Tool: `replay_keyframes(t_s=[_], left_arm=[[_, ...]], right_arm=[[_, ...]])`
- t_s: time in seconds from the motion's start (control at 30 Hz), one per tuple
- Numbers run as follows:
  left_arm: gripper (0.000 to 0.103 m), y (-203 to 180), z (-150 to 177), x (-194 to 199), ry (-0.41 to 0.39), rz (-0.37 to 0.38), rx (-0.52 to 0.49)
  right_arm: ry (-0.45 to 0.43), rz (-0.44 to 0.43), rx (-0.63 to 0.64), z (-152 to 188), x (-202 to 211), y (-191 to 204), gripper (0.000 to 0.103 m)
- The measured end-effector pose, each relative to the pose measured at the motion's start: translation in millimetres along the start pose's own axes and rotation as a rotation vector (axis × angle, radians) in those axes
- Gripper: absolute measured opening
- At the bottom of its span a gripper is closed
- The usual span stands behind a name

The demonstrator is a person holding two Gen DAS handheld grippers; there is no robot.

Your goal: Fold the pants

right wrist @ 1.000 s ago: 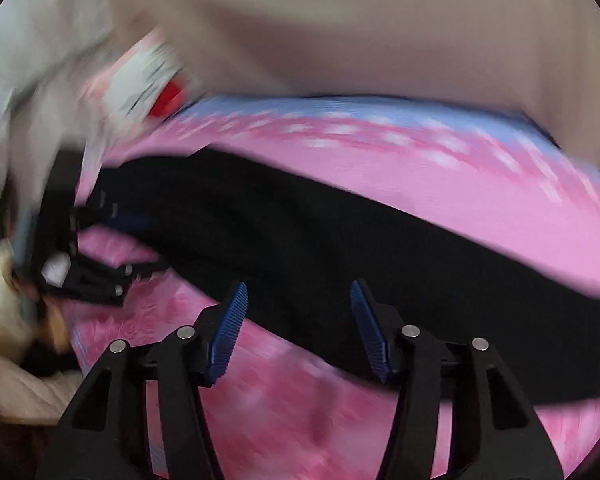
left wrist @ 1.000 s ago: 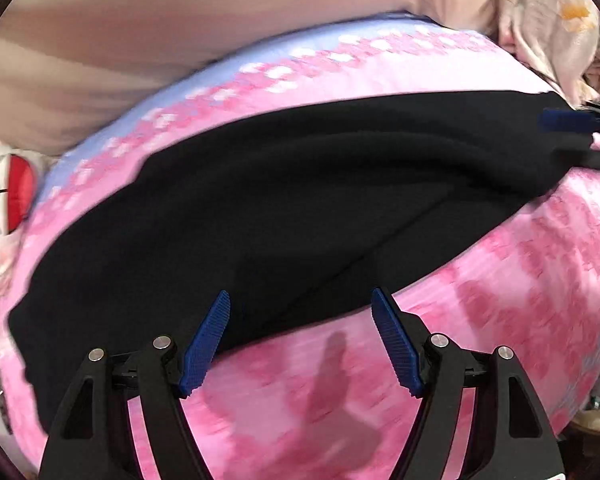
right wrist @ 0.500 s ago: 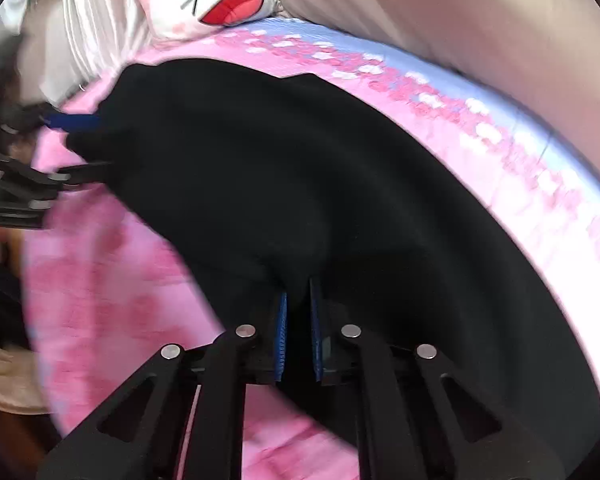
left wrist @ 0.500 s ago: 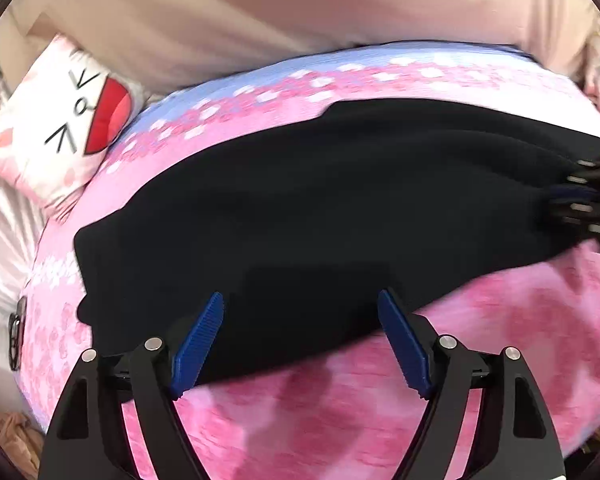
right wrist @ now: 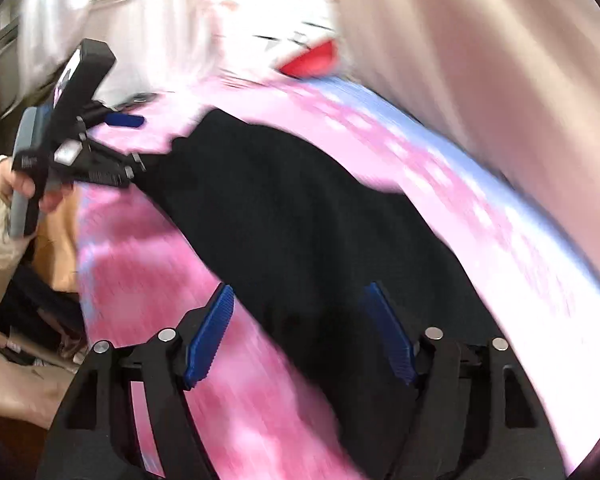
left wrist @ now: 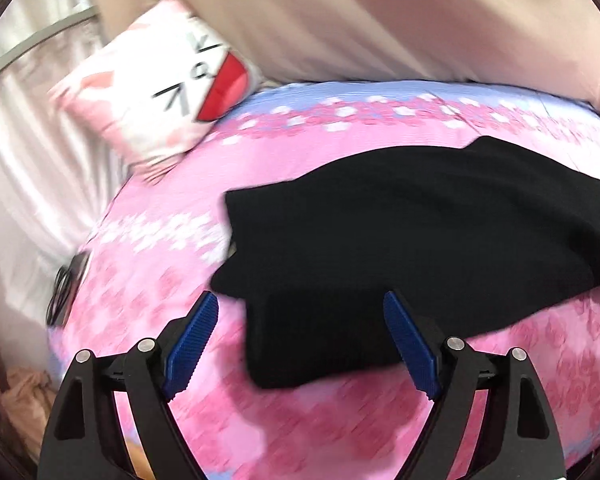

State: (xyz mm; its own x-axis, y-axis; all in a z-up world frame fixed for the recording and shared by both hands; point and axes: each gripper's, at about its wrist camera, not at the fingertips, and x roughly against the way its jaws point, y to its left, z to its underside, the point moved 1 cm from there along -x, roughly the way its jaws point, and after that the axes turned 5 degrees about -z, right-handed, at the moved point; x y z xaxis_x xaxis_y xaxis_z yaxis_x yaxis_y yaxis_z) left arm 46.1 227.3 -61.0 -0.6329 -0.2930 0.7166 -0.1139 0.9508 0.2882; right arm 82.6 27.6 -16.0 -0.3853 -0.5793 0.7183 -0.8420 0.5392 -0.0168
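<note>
The black pants (left wrist: 400, 240) lie folded over on a pink flowered bedspread (left wrist: 300, 420). My left gripper (left wrist: 304, 340) is open and empty, its blue pads either side of the near corner of the pants. My right gripper (right wrist: 300, 332) is open and empty, above the near part of the pants (right wrist: 300, 220). The right wrist view also shows the left gripper (right wrist: 112, 148) at the far end of the pants, held by a hand. The right wrist view is blurred.
A pink and white cat-face pillow (left wrist: 160, 88) lies at the head of the bed, with a beige wall (left wrist: 380, 12) behind. A pale curtain (left wrist: 28, 152) hangs on the left. A dark small object (left wrist: 66, 284) sits at the bed's left edge.
My right gripper was shut on the pants half a second ago and has now opened and let go. The left camera has swung left, and the pants now lie shorter, folded.
</note>
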Motion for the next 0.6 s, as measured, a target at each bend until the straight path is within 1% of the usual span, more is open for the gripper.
replay_keyframes(t_s=[0.03, 0.07, 0.13, 0.17, 0.23, 0.27, 0.33, 0.37, 0.4, 0.43, 0.47, 0.5, 0.53, 0.57, 0.6], left_arm=[[0.082, 5.5, 5.7, 1.7, 0.008, 0.007, 0.01], [0.082, 9.9, 14.3, 3.9, 0.02, 0.023, 0.021], [0.082, 13.1, 28.1, 5.9, 0.031, 0.032, 0.026], [0.082, 13.4, 32.9, 3.8, 0.041, 0.031, 0.027], [0.082, 13.7, 43.0, -0.6, 0.06, 0.028, 0.032], [0.082, 14.0, 47.3, -4.4, 0.075, 0.032, 0.037], [0.082, 16.9, 53.6, -7.2, 0.085, 0.043, 0.046], [0.082, 17.9, 55.9, -9.3, 0.09, 0.053, 0.047], [0.082, 19.7, 57.6, -12.4, 0.093, 0.052, 0.047], [0.082, 21.3, 57.5, -15.1, 0.092, 0.048, 0.044], [0.082, 23.1, 56.4, -19.0, 0.091, 0.047, 0.035], [0.082, 24.3, 55.6, -22.0, 0.089, 0.046, 0.031], [0.082, 26.5, 53.1, -26.1, 0.089, 0.043, 0.029], [0.082, 29.2, 48.9, -30.6, 0.086, 0.041, 0.029], [0.082, 31.4, 44.1, -33.8, 0.079, 0.043, 0.03]], right_arm=[[-0.01, -0.03, 0.015, -14.5, -8.8, 2.2, 0.067], [-0.017, -0.068, 0.024, -40.1, -28.6, 3.9, 0.067], [-0.005, -0.112, 0.033, -76.0, -64.2, 8.8, 0.067], [0.015, -0.136, 0.044, -96.8, -91.5, 15.6, 0.067], [0.07, -0.161, 0.078, -126.5, -136.8, 28.5, 0.067], [0.09, -0.165, 0.097, -134.2, -150.8, 36.8, 0.067], [0.13, -0.143, 0.159, -148.7, -179.7, 52.7, 0.067], [0.162, -0.104, 0.201, -153.4, -200.0, 59.5, 0.067], [0.187, -0.076, 0.226, -153.1, -211.3, 60.4, 0.068], [0.222, -0.062, 0.245, -153.6, -230.3, 60.2, 0.068], [0.25, -0.07, 0.235, -146.6, -240.6, 58.7, 0.052], [0.27, -0.09, 0.206, -146.6, -249.6, 56.6, 0.043], [0.257, -0.11, 0.166, -152.3, -248.0, 49.8, 0.03], [0.254, -0.104, 0.147, -157.2, -246.6, 44.1, 0.008], [0.232, -0.106, 0.086, -167.3, -242.4, 29.7, 0.008]])
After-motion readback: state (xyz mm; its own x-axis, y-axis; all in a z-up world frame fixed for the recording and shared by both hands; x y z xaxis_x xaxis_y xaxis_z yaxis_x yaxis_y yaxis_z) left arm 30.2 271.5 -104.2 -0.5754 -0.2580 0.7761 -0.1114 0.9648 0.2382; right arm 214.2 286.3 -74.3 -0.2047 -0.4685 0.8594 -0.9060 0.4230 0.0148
